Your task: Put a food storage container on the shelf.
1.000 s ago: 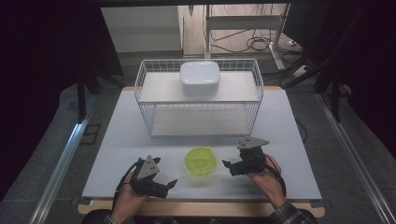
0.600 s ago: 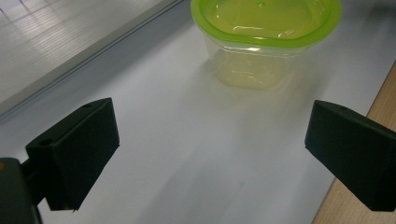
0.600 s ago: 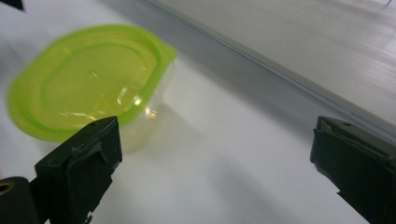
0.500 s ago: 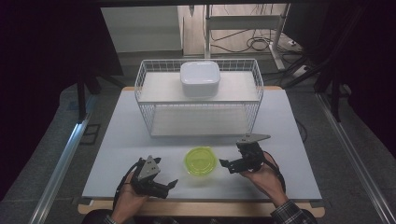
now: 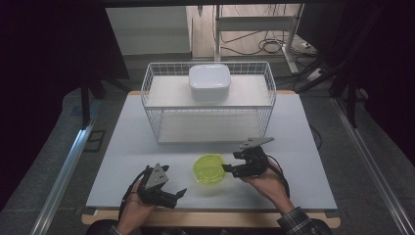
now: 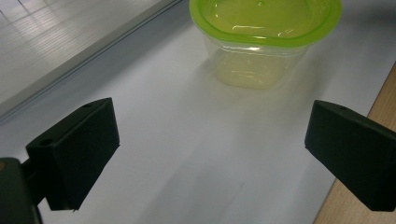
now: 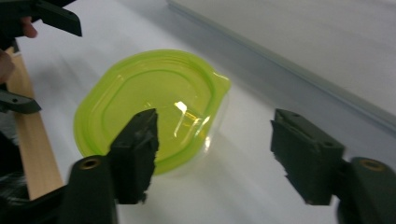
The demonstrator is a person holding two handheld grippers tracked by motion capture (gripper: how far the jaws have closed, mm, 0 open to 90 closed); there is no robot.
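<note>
Beside the right gripper (image 5: pixel 226 168) (jaws just closing, empty), a glossy translucent green container (image 5: pixel 209 168).

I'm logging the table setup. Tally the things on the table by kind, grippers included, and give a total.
Green-lidded clear container: 1
White lidded box: 1
White wire rack: 1
Hand-held grippers: 2, the left gripper and the right gripper, both with jaws apart
Total: 5

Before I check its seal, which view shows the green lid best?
The right gripper view: the green lid shows whole, from above, with its tab. The left gripper view cuts off its far edge; in the high view it is small.
</note>
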